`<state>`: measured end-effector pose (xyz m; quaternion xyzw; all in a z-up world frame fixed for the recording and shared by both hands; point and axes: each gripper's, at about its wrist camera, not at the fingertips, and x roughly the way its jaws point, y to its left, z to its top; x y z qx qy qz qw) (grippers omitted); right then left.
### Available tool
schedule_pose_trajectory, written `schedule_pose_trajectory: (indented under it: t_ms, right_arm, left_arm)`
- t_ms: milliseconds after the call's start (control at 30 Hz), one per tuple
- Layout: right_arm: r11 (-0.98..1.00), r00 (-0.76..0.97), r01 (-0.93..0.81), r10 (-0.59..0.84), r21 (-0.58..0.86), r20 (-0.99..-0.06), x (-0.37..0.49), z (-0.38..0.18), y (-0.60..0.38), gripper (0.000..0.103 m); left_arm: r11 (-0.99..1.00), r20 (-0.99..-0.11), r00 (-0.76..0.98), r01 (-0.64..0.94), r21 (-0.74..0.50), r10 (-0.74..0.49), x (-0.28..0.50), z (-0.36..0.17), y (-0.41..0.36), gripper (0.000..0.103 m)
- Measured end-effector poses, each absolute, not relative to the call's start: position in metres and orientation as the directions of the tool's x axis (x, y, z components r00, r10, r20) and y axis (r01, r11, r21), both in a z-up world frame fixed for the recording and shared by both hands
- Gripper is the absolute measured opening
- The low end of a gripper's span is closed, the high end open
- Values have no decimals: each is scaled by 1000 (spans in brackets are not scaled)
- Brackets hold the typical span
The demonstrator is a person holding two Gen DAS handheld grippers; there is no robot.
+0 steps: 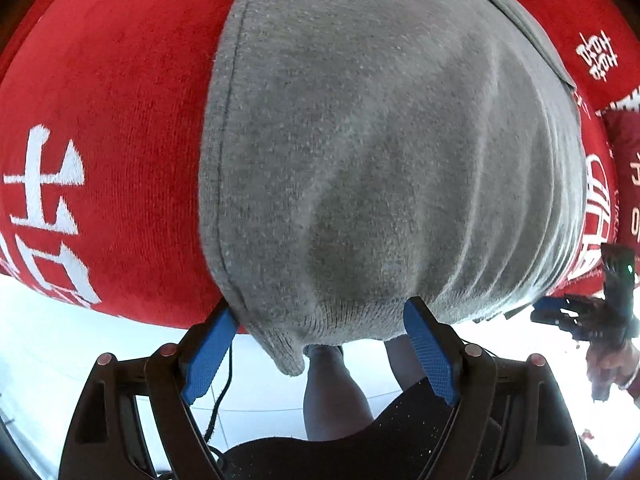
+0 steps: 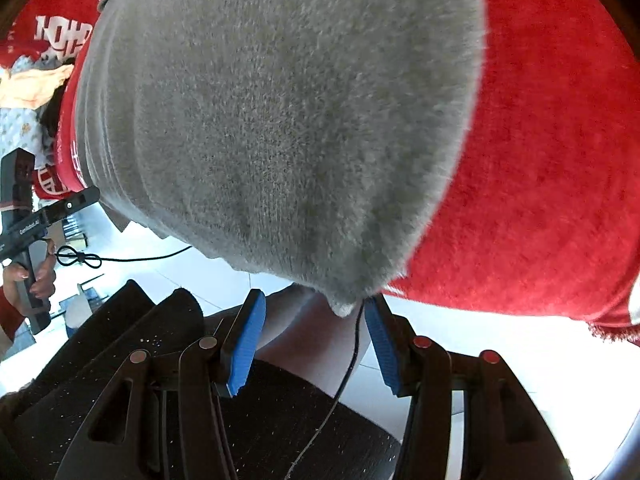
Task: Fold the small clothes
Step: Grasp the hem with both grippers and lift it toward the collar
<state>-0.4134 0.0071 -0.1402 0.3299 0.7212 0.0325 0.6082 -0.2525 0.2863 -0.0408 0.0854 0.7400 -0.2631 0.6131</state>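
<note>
Red cloth [image 1: 112,128] under grey garment [image 1: 380,140]; its hem corners hang btwn both grippers' [image 1: 320,320] [image 2: 316,316] parted, unclamped fingers.

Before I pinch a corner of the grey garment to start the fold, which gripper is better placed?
Probably the left gripper: the near hem corner of the grey garment hangs between its open pads. The right gripper is also open, but its corner sits by one pad, off-centre.
</note>
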Motion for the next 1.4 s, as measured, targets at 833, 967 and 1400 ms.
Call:
schedule_pose_trajectory:
  t_ms: [833,967,1400]
  right_arm:
    - [585,125,542,654,603,-746,-414,-146,21,56]
    - [590,110,547,653,594,-749,-412,-149,15,55]
    - [425,255,631,677,649,-691,-425,-124,9,8]
  left_arm:
    - [855,-907,-308,346,-387,-286,-257,-80,281,80]
    - [858,-914,-291,349,-377,-283,-261,-78,274,74]
    - [801,-863,-315,342,-491,-395,-257,-55,281,11]
